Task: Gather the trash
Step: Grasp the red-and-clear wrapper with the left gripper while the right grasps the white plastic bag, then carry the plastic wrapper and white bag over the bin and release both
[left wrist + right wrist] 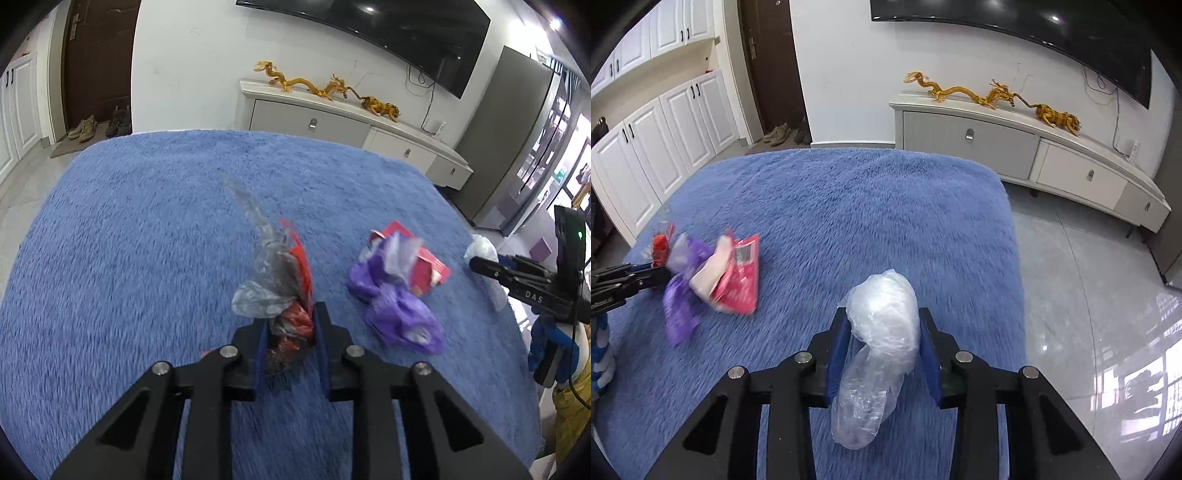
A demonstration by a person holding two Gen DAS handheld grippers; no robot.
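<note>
Left wrist view: left gripper (290,345) with fingers clamped on a crumpled red-and-clear wrapper (284,302), pads pressed to the dark lower wad, clear tail sticking up and away toward the far edge of the blue shaggy rug (147,221). Grip low on the wad only; loose tail free to catch the pile or tear off if lifted fast. Purple plastic bag (395,306) and red packet (424,266) just beside, to the right, tangled together, not held by either gripper. Likely snag: purple film touching or overlapping the red packet, so pulling one could drag or scatter the other. Right wrist view: right gripper (882,350) with fingers closed on a clear plastic bag (882,332), squeezed at mid-body, lower half hanging free toward the camera. Soft, slippery film; could slide out under its own sag, or trap air and pop loose. Bag near the rug's right edge, glossy tile floor (1089,314) alongside; a drop there would mean a slide away. No bin or trash bag visible in either view, so carry distance unknown; longer carry, more chance of slip. Both views motion-blurred; exact pad contact on the far side of each item hard to confirm. Both grippers close together over the same patch; risk of collision on lift.
</note>
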